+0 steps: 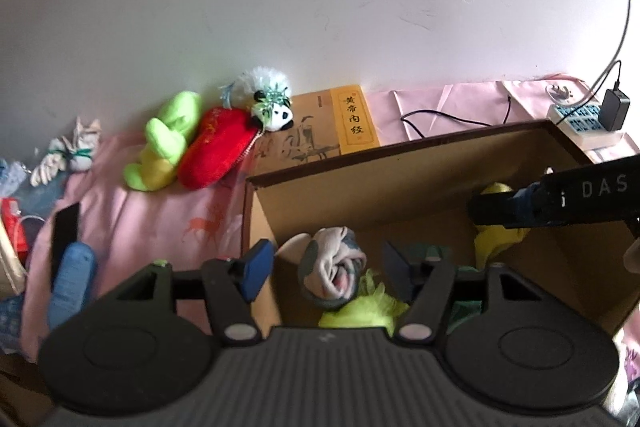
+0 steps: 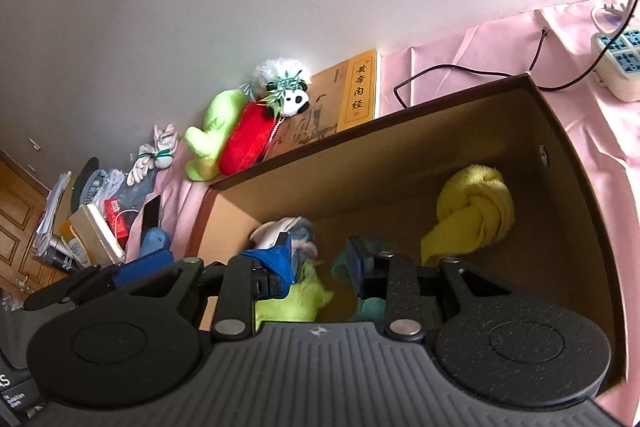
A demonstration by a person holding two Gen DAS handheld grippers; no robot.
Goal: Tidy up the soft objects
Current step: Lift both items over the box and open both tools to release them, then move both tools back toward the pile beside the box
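A brown cardboard box (image 1: 400, 163) (image 2: 400, 131) stands on the pink sheet. In it lie a rolled pink-grey sock (image 1: 334, 269), a lime cloth (image 1: 360, 311) (image 2: 296, 301), a teal cloth (image 2: 368, 307) and a knotted yellow towel (image 2: 472, 215) (image 1: 498, 239). My left gripper (image 1: 326, 273) is open, its fingers either side of the sock, above the box. My right gripper (image 2: 320, 261) is open and empty over the box; it also shows in the left wrist view (image 1: 560, 199). Outside by the wall lie a green plush (image 1: 164, 143), a red pouch (image 1: 216, 151) and a panda plush (image 1: 276, 111).
A yellow book (image 1: 328, 127) lies behind the box. A power strip (image 1: 584, 123) with a charger and cables sits at the back right. White gloves (image 1: 68, 155), a blue object (image 1: 72, 279), a phone (image 1: 64, 227) and clutter lie at the left.
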